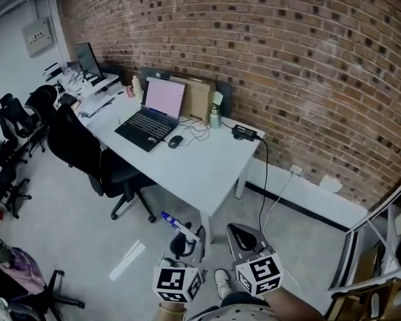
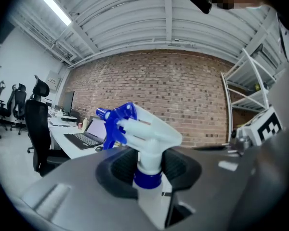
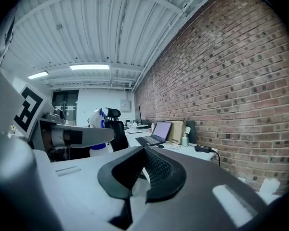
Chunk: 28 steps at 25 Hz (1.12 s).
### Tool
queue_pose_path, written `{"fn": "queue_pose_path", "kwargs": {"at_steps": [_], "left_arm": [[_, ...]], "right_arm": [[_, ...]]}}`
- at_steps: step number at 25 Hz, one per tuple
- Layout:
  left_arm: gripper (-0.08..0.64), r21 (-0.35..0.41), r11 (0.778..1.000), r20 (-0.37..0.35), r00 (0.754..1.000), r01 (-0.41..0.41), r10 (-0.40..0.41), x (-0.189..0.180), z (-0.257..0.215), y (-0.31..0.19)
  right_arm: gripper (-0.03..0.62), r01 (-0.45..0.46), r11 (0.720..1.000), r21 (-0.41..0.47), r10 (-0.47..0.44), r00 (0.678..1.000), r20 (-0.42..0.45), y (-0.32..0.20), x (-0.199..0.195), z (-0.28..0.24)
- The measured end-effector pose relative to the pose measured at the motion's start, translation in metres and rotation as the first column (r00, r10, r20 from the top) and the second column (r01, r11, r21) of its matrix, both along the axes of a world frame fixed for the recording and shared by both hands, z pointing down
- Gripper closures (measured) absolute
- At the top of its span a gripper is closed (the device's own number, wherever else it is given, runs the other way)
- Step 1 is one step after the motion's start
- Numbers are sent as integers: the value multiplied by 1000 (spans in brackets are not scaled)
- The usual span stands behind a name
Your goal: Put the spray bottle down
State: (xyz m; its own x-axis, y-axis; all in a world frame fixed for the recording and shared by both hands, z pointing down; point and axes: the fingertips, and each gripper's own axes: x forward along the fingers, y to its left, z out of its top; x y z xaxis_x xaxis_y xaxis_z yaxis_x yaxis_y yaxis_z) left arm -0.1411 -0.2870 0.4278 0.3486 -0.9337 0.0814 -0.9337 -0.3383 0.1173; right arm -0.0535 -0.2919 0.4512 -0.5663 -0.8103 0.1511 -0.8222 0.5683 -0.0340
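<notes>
A white spray bottle [image 1: 182, 227] with a blue trigger head stands upright between the jaws of my left gripper [image 1: 187, 238]. In the left gripper view the black pads clamp the spray bottle [image 2: 145, 134] just below its head, at the blue collar, and the left gripper [image 2: 149, 171] points level toward the brick wall. My right gripper [image 1: 244, 237] hangs beside it, above the floor, short of the white desk [image 1: 210, 172]. In its own view the right gripper [image 3: 143, 171] has its pads together with nothing held.
On the desk are an open laptop [image 1: 154, 112], a mouse [image 1: 175, 141], a small green bottle [image 1: 215, 117] and a power brick [image 1: 244, 132] with its cable trailing down. A black office chair [image 1: 93, 156] stands at the desk's left. Metal shelving [image 1: 381, 246] is on the right.
</notes>
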Motion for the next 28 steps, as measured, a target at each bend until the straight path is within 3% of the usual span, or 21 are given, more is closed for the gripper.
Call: {"fn": "queue_pose_path", "kwargs": {"at_steps": [5,16,21,28], "left_arm": [[434,3,999,-26,999,35,-35,-8,-8,-94],[434,69,997,17,999,29,-30,-8,-2,-259],[434,36,999,10,999,34,-34,-7,15,-301],[433,49,998,19,999,28,-29,-6,25,-328]], "right_arm": [[594,1,1000,-24,-1,1000,-8,-87,-2,1],[594,-32,999,-14,33,999,20,-244,-17,3],[594,-48,998,-36,48,999,9,-282,-16,14],[594,-75,995,-65,77,997,13,-296,-5,31]]}}
